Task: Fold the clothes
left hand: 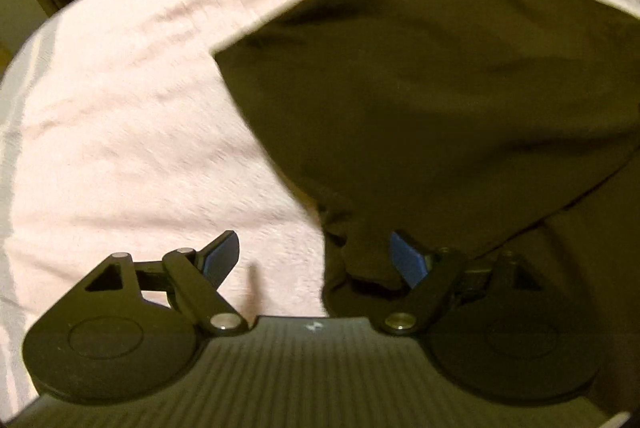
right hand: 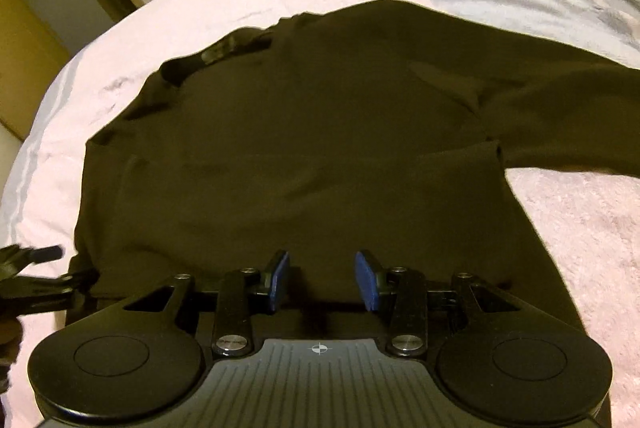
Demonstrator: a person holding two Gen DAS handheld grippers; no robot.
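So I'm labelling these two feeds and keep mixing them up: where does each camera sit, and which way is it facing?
Left wrist: on the left gripper, low over the bed, facing the dark garment's left edge; its open jaws show.
Right wrist: on the right gripper, facing across the garment towards its collar; open jaws show, the left gripper at left.
Shared: the garment, the pink blanket.

A dark garment [right hand: 304, 132] lies spread on a pale blanket [right hand: 580, 228] on a bed. The right gripper [right hand: 322, 278] is at its near edge, jaws apart, blue pads [right hand: 366, 280] over the cloth. The left gripper [right hand: 36, 268] shows at the garment's left corner.
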